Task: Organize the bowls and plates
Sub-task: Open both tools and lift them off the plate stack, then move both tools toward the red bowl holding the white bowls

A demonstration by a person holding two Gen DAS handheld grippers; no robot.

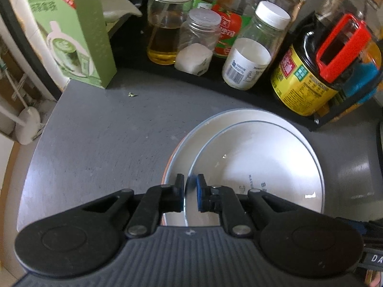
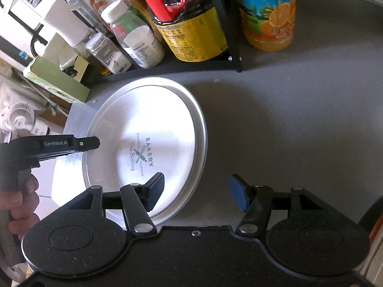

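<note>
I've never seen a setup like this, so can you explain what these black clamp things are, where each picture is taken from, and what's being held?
Each black clamp is a hand-held two-finger gripper with a camera looking along its fingers. One picture comes from the left gripper, which pinches the rim of the top plate; that plate sits on a larger plate on the grey table. The other comes from the right gripper, open and holding nothing. Behind is a rack of bottles and jars.

My left tongs (image 1: 190, 192) straddle the rim of the top plate (image 1: 263, 167), nested in a larger plate (image 1: 229, 119) on the desk (image 1: 107, 138), with the rack (image 1: 239, 88) behind
</note>
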